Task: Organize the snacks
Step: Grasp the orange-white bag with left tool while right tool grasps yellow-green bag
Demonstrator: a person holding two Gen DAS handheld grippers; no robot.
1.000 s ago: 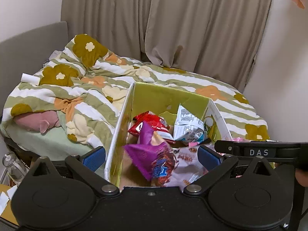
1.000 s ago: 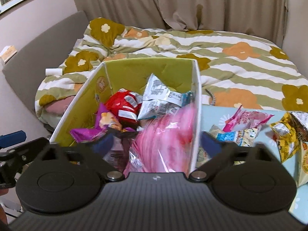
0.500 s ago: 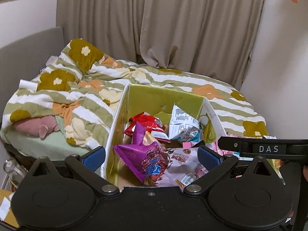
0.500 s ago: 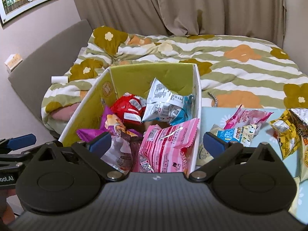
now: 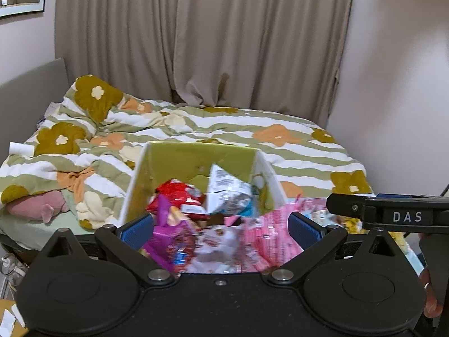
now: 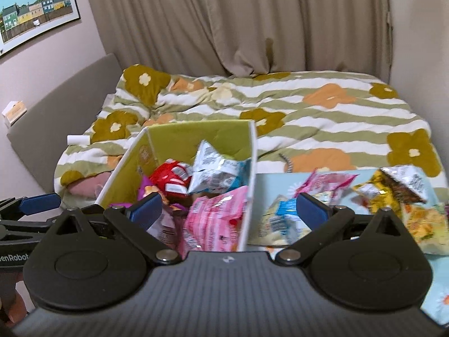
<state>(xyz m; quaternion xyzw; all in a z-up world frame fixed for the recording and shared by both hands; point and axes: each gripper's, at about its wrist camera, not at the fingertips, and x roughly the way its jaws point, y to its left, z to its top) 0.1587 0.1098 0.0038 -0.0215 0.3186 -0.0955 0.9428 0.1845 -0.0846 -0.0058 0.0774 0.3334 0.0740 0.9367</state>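
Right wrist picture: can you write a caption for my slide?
Open right tongs hover over a green box of snacks, more packets waiting beside it.

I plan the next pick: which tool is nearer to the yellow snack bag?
Right. The right tool is open beside the yellow snack bag; the left tool faces the box.

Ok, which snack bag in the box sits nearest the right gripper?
The pink striped bag, leaning against the box wall; the red bag and silver bag sit farther back.
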